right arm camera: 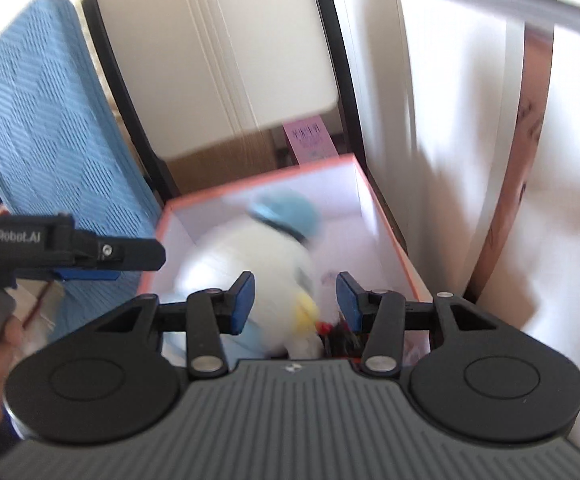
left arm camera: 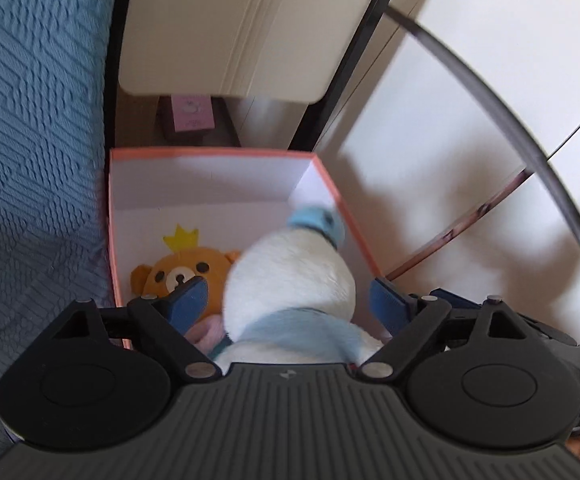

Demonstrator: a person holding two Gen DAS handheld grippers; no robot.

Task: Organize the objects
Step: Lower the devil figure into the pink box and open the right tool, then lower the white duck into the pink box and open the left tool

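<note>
White duck plush (left arm camera: 290, 276) w/ blue cap in pink-rimmed box (left arm camera: 218, 153), bear plush (left arm camera: 182, 272) beside it, left hand-held gripper (left arm camera: 290, 300) spread wide, right hand-held gripper (right arm camera: 296, 300) spread, pads clear of plush

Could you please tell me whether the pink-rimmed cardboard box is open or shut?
Open: the pink-rimmed cardboard box has no lid on, and the white-and-blue plush duck and brown bear plush show inside.

Behind the storage spot we see a cream panel with rounded corners (left arm camera: 226, 24) framed by a black edge. To its left we find a blue textured fabric (left arm camera: 30, 120), and below the panel a small pink card with printing too blurred to read (left arm camera: 192, 112). A white wall (left arm camera: 490, 40) fills the right side.
</note>
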